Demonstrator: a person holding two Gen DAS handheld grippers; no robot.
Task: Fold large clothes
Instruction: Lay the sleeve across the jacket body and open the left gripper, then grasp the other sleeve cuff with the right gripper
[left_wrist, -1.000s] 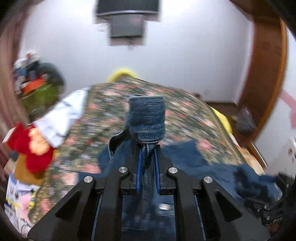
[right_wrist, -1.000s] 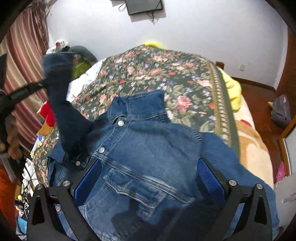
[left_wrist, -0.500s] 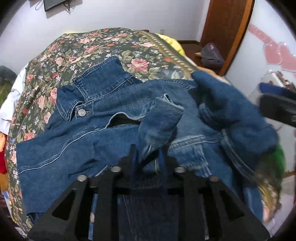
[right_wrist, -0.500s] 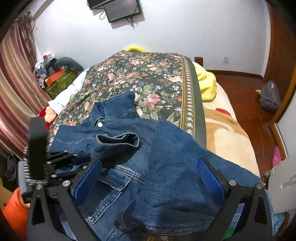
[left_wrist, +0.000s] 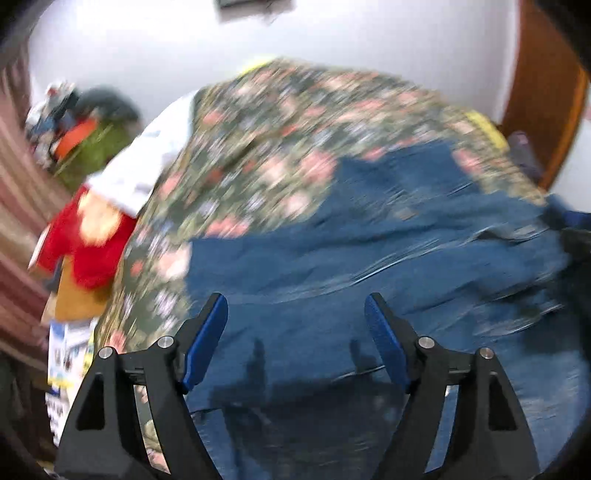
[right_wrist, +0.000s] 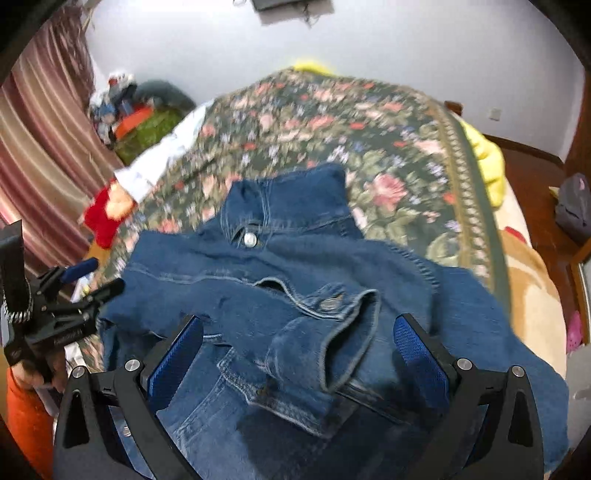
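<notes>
A blue denim jacket (right_wrist: 295, 295) lies on the floral bedspread (right_wrist: 332, 122), collar toward the far wall. One sleeve is folded across the chest, its cuff (right_wrist: 332, 332) lying near the middle. My right gripper (right_wrist: 297, 345) is open and empty, hovering over the cuff. My left gripper (left_wrist: 295, 325) is open and empty over the jacket's (left_wrist: 369, 266) left part; that view is motion-blurred. The left gripper also shows in the right wrist view (right_wrist: 88, 277) at the jacket's left edge.
A red plush toy (right_wrist: 107, 214) and a white cloth (right_wrist: 159, 162) lie at the bed's left edge. Striped curtains (right_wrist: 40, 155) hang on the left. A yellow blanket (right_wrist: 484, 162) and a beige blanket (right_wrist: 532, 280) lie on the right side. A bag (right_wrist: 574, 206) sits on the floor.
The left gripper let go of the sleeve cuff, opened, and drew back to the jacket's left side. The sleeve now lies folded across the jacket. The right gripper stayed open.
</notes>
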